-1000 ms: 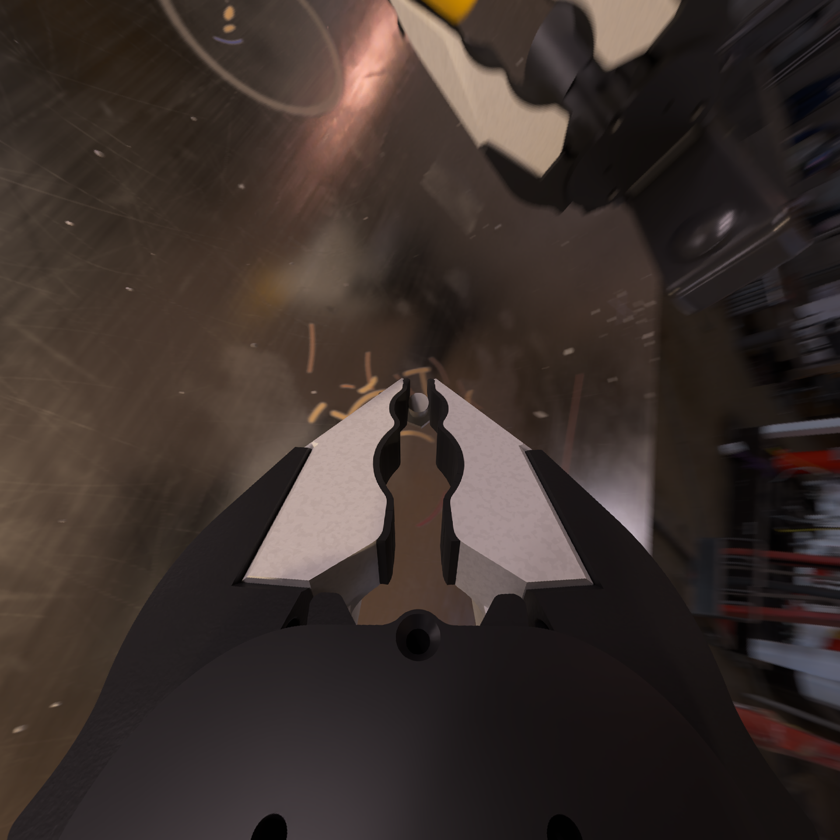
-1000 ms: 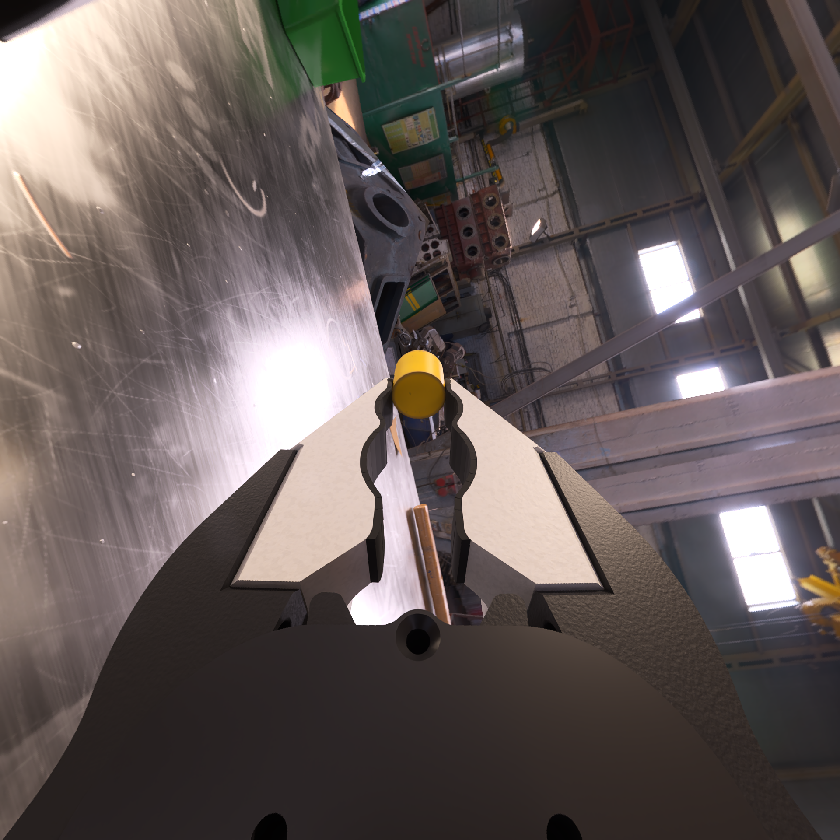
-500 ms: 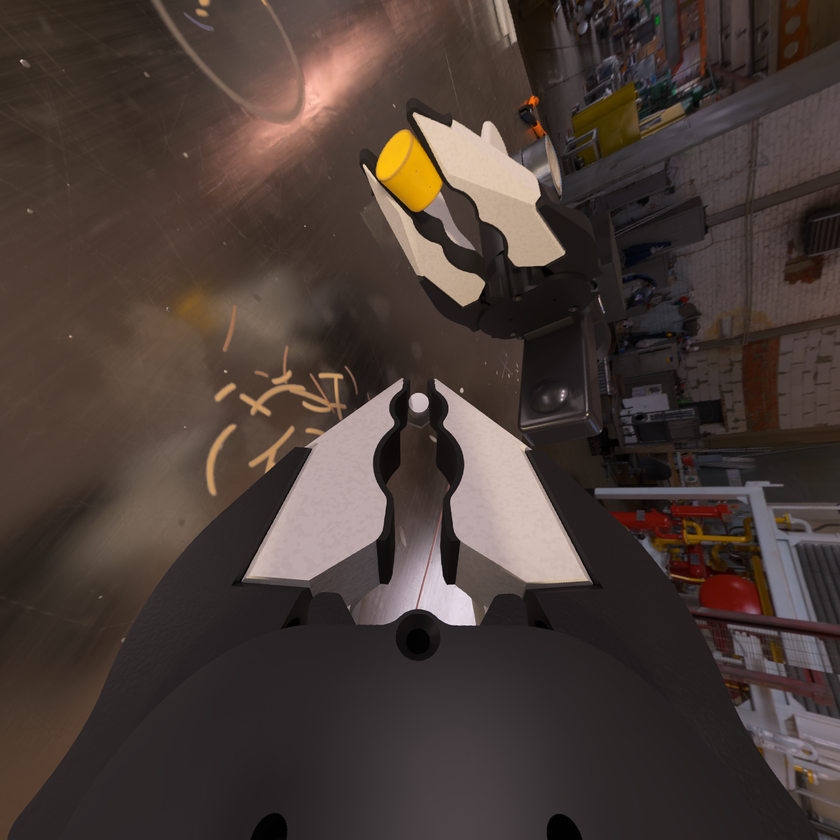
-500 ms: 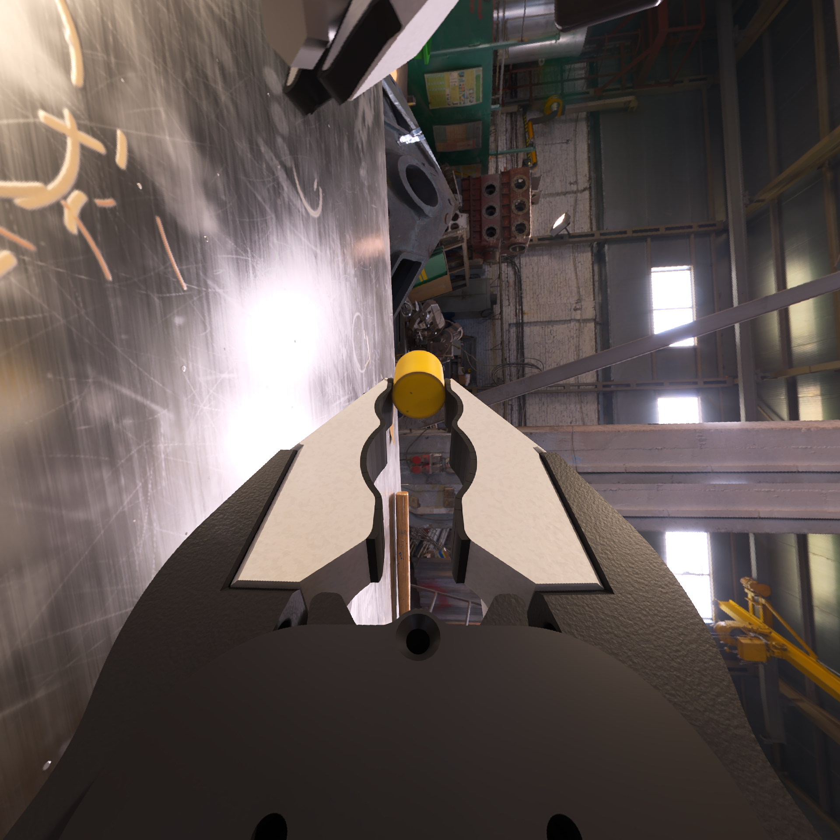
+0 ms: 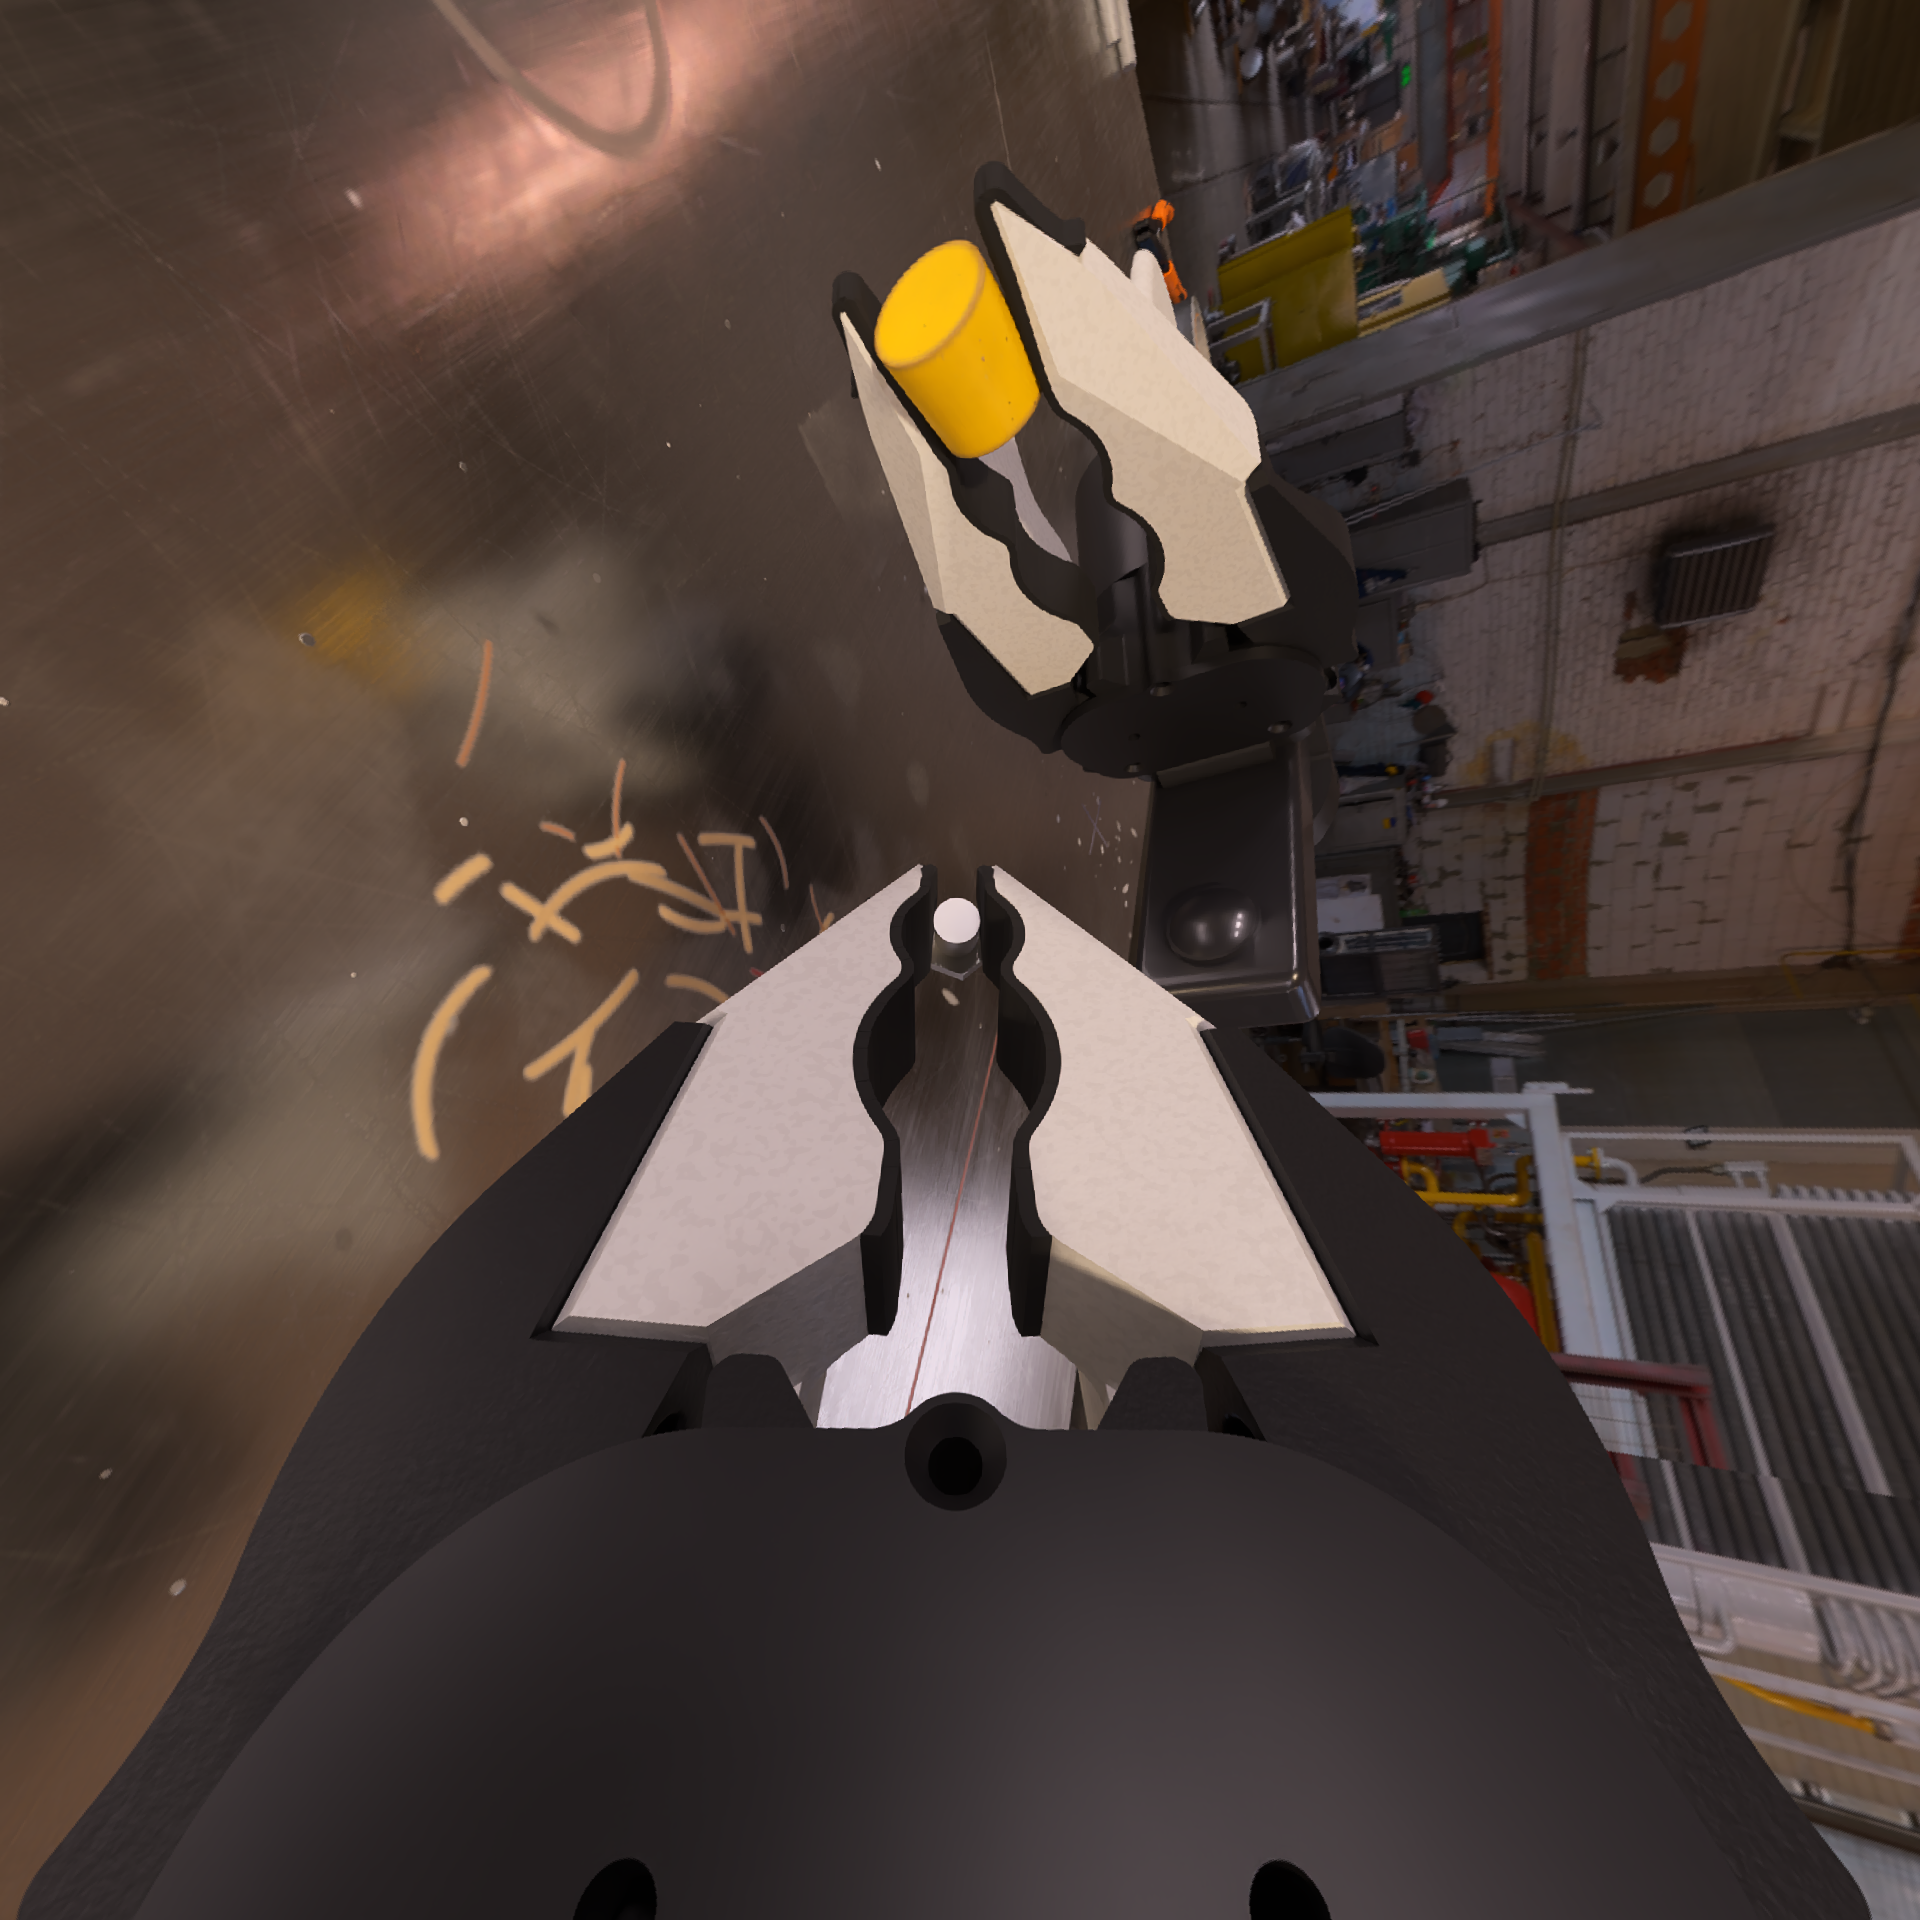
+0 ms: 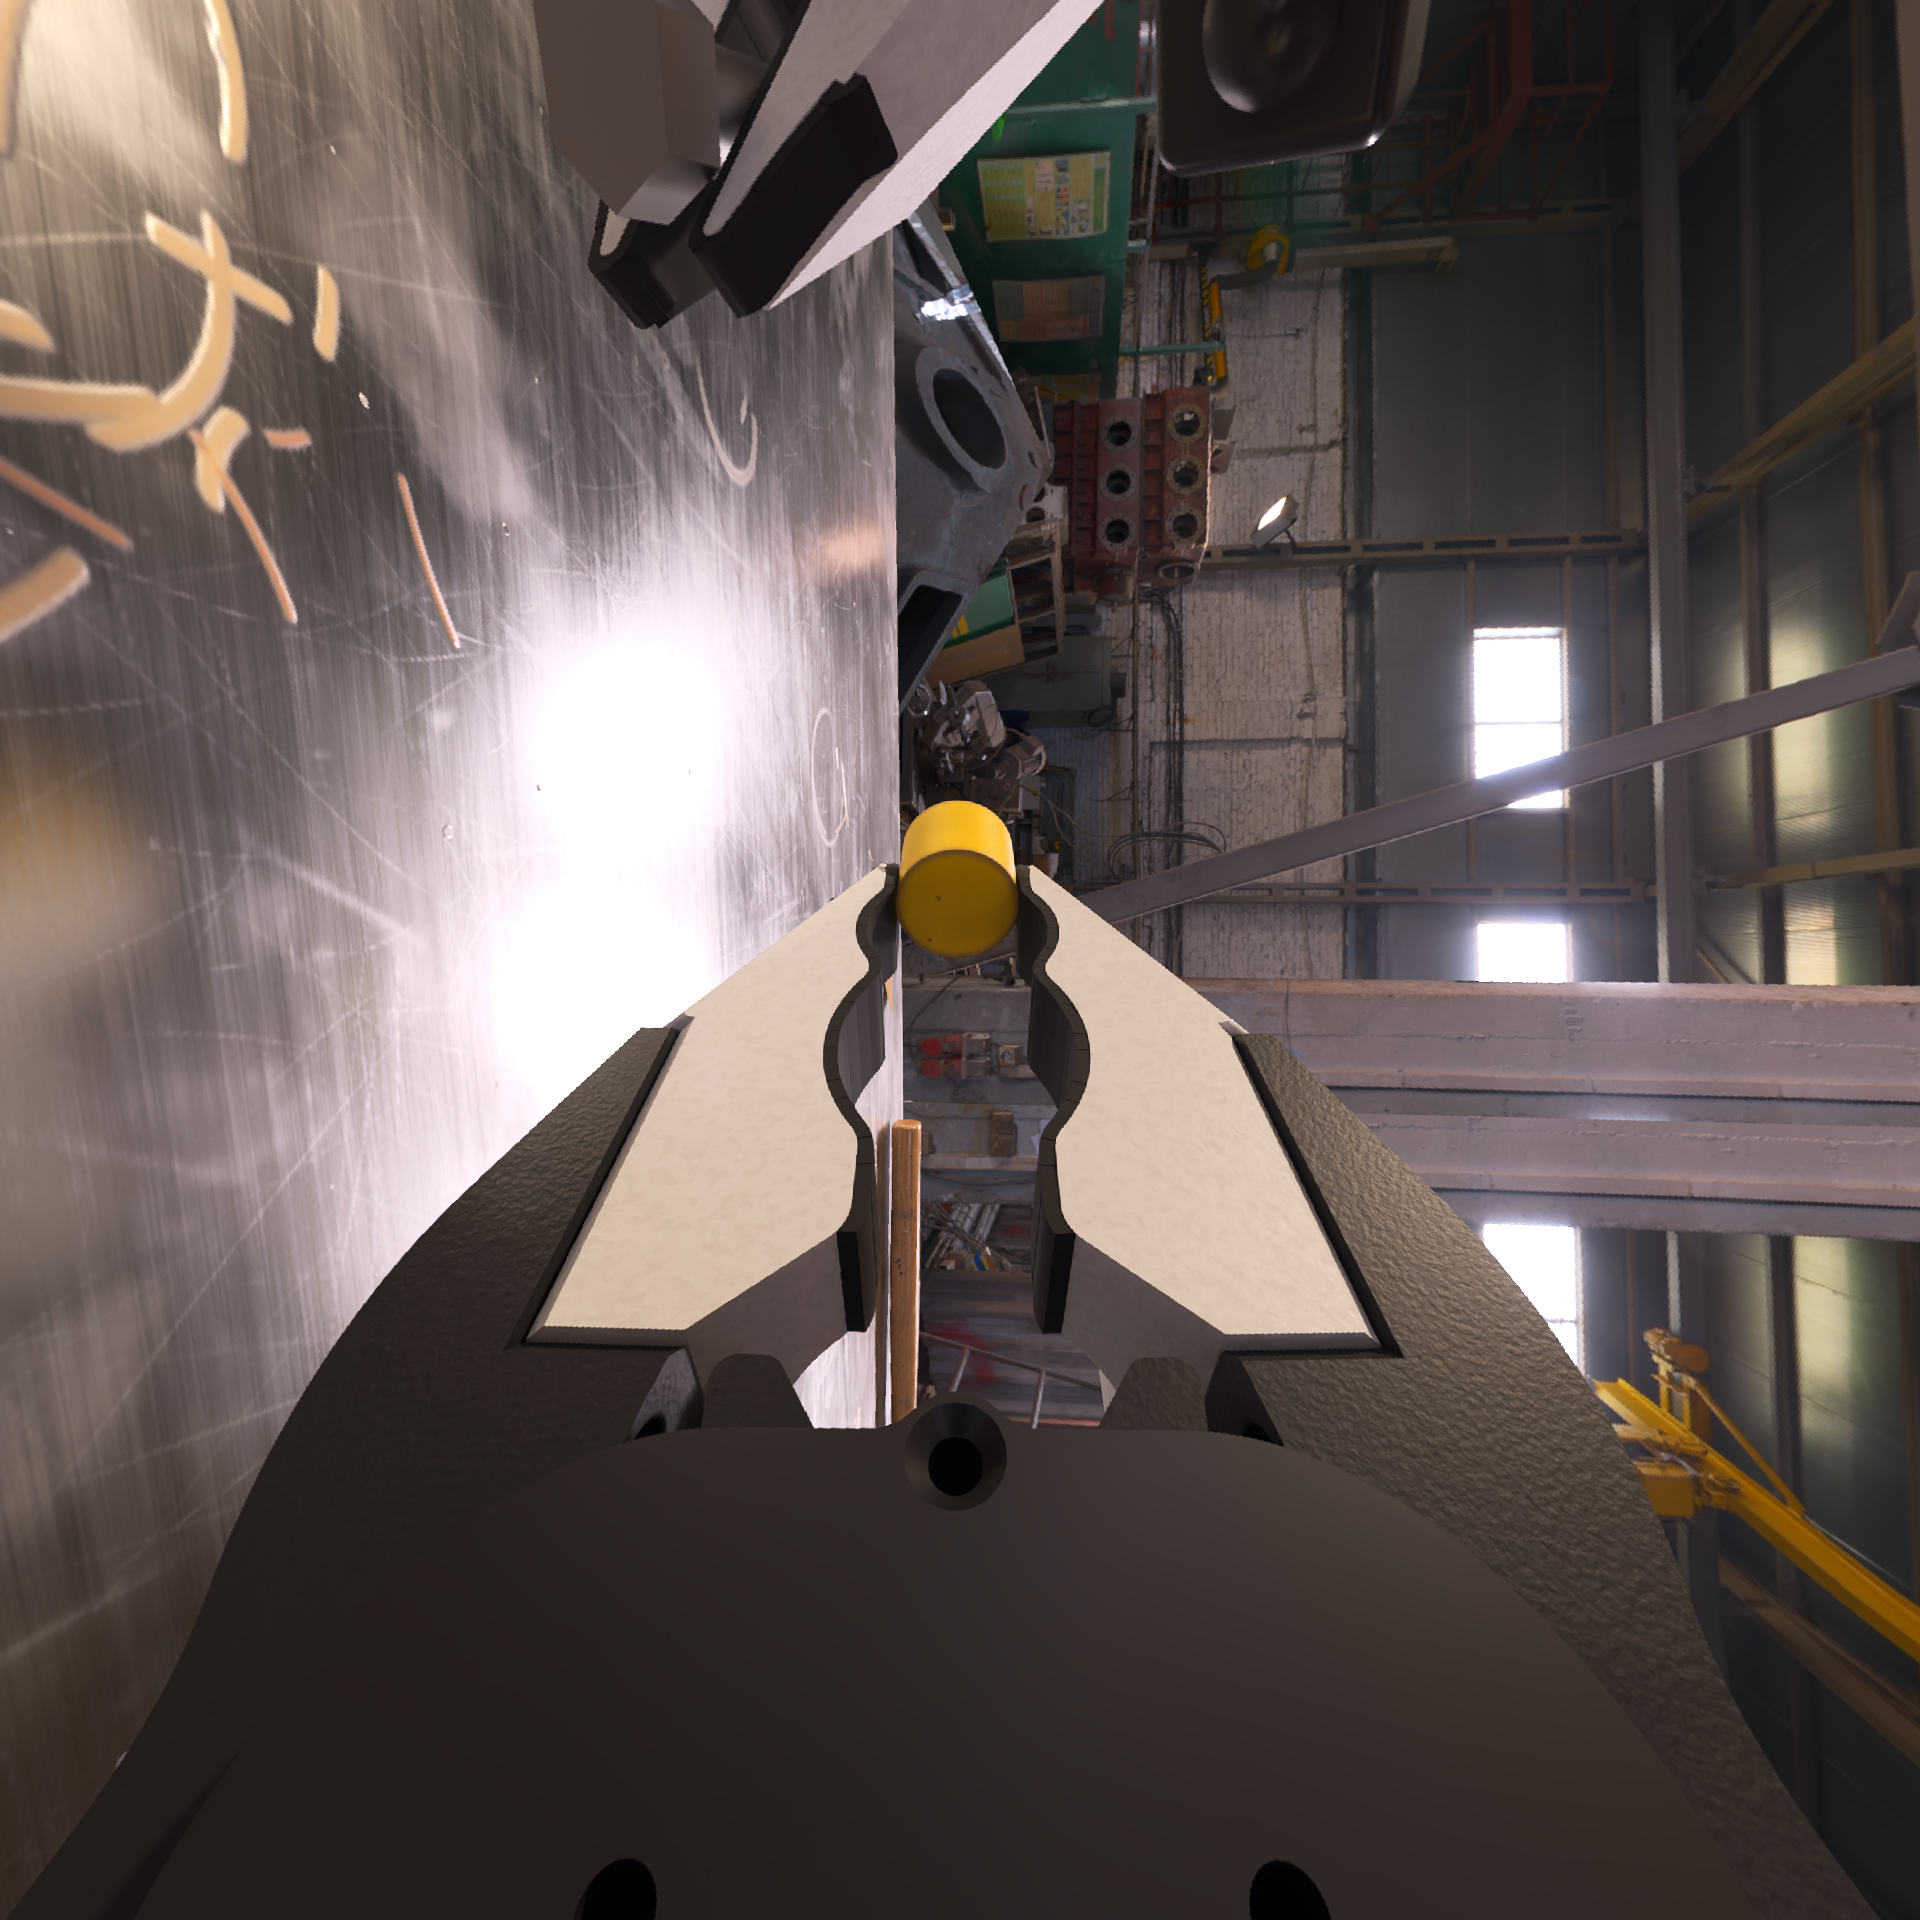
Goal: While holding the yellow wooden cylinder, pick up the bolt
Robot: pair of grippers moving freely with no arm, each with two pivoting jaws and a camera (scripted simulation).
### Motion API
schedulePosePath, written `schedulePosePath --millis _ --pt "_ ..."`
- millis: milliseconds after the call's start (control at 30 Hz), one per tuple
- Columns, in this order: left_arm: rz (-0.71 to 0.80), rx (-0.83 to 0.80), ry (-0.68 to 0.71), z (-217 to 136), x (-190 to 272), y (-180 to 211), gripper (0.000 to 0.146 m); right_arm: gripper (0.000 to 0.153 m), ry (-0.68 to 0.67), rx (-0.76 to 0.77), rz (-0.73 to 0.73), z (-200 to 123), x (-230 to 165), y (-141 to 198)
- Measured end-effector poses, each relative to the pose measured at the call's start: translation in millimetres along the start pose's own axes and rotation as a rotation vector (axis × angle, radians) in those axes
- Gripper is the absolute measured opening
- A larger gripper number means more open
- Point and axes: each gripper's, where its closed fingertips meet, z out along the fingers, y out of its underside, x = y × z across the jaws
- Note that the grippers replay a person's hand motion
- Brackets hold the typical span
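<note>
While clamped on the yellow cylinder (image 6: 956,891) at its tips above a scratched metal table (image 6: 436,790) bearing unread orange scrawl (image 5: 582,935), right gripper (image 6: 956,883) beside left gripper (image 5: 956,914), pinching the small bolt (image 5: 956,925).

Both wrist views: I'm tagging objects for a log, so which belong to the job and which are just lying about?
Job:
yellow cylinder in right gripper
bolt in left gripper

Lying about:
wooden stick
metal table
</note>
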Motion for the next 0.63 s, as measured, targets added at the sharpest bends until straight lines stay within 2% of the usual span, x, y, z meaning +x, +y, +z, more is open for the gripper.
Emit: schedulePosePath --millis 400,633 --pt "-0.071 0.005 0.029 -1.2 -3.8 -2.0 0.007 0.021 0.024 -0.019 -0.040 0.5 -1.3 0.8" --pt "-0.096 0.000 0.115 0.3 11.3 -0.2 0.007 0.021 0.164 0.031 -0.067 -6.7 15.2 -2.1"
